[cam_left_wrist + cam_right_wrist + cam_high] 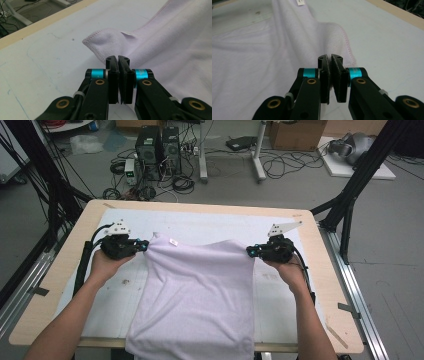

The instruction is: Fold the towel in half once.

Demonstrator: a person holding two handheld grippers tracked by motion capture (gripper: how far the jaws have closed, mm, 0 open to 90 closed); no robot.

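Observation:
A pale lilac towel (pixel 197 290) lies stretched over the white mat (pixel 200 222) and hangs off the table's near edge. My left gripper (pixel 144 246) is shut on the towel's far left edge, near its corner. In the left gripper view the black jaws pinch the hemmed edge of the towel (pixel 160 50), and my left gripper (pixel 117 59) holds it just above the mat. On the other side my right gripper (pixel 250 251) is shut on the towel's far right edge. In the right gripper view my right gripper (pixel 329 58) clamps the stitched hem of the towel (pixel 262 62), which sags between both grips.
The wooden table (pixel 327 285) carries the mat, with bare rims left and right. Black frame posts (pixel 357 175) stand at the far corners. Computer towers (pixel 157 145), cables and a cardboard box (pixel 295 134) sit on the floor beyond the table.

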